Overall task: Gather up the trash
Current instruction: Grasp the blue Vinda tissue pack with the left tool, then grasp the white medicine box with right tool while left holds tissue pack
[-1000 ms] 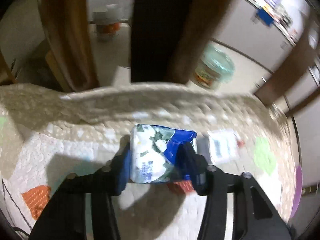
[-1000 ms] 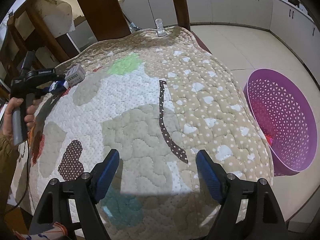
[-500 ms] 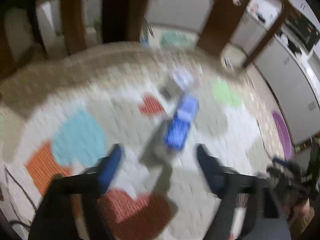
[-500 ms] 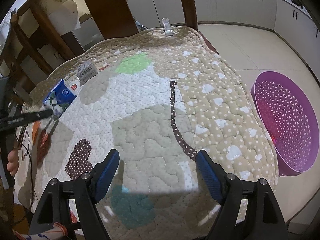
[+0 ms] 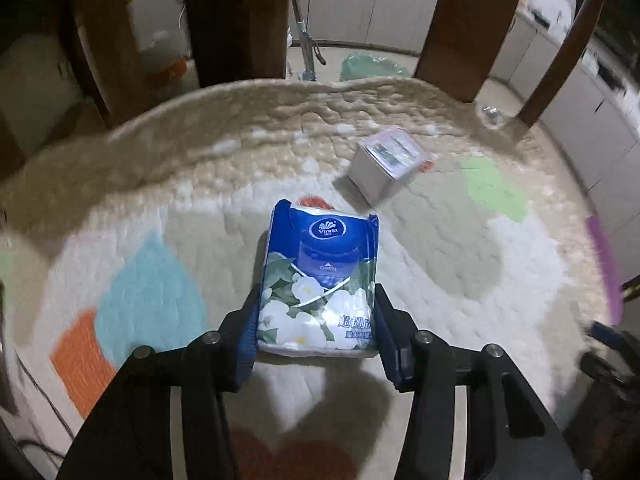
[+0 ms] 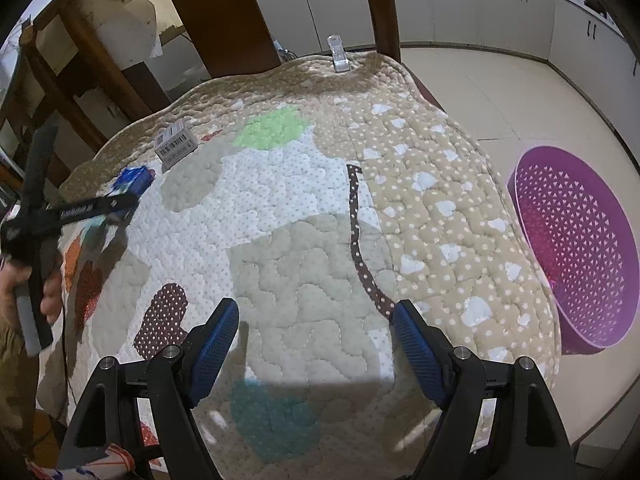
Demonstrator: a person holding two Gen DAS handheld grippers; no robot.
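A blue tissue pack (image 5: 320,280) printed with white flowers lies flat on the quilted table cover (image 5: 440,260), its long side pointing away from me. My left gripper (image 5: 316,320) straddles its near end; the jaws are closing and both blue pads touch the pack's sides. The right wrist view shows the same pack (image 6: 134,180) far left, with the left gripper (image 6: 116,204) over it and a hand on the handle. My right gripper (image 6: 316,344) hovers open over the quilt's near edge, holding nothing. A small white barcoded box (image 5: 386,164) lies beyond the pack.
On the floor to the right of the table stands a purple perforated basket (image 6: 576,248). Dark wooden chair backs (image 6: 224,12) rise behind the table's far edge. A clear clip (image 6: 338,54) pins the quilt at the far rim. White cabinets line the back wall.
The left gripper first held the pack up, then let it go onto the quilt and pulled back; now its jaws are around the lying pack again. The right gripper stayed put.
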